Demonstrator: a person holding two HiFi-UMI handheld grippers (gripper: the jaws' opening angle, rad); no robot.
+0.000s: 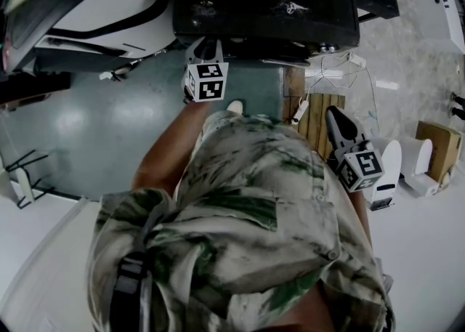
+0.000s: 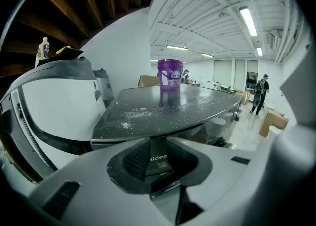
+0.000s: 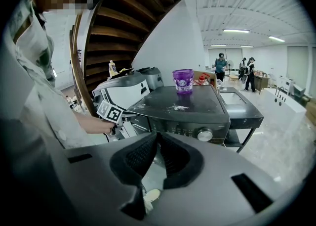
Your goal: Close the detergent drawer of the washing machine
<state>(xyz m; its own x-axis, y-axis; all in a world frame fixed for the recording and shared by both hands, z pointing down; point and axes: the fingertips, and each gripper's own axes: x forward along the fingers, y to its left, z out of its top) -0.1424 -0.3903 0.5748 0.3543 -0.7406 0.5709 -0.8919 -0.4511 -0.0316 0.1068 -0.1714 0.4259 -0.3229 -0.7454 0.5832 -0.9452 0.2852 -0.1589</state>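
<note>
At far left we see a white appliance [image 1: 109, 11] with a dark curved band, and in the left gripper view a bottle [image 2: 43, 49] shows above it. Beside it, the left tongs [image 2: 158, 147] are at the front left corner of the dark washing machine [image 1: 265, 0], just under the edge of its top. Their pads are spread, and between them we see the detergent drawer [image 2: 156, 160], a dark front lettered Midea. We cannot tell whether the pads touch this front or whether the drawer is fully in. The machine's top is dusted with white powder [image 2: 131, 113] and carries a purple bucket [image 2: 170, 74], upright near the middle. A round dial [image 3: 204, 134] sits toward the right of the front panel. In the head view the person's patterned shirt [image 1: 247, 229] fills the lower centre, with green floor [image 1: 94, 127] to its left. Further right, the right tongs [image 3: 157, 139] are well apart from the machine and seen over a slatted wooden pallet [image 1: 316, 116]. Their pad tips are pressed together with nothing between them. At far right a cardboard box [image 1: 438, 149] stands on pale floor, and in the right gripper view people [image 3: 220, 67] stand deep in the room.
</note>
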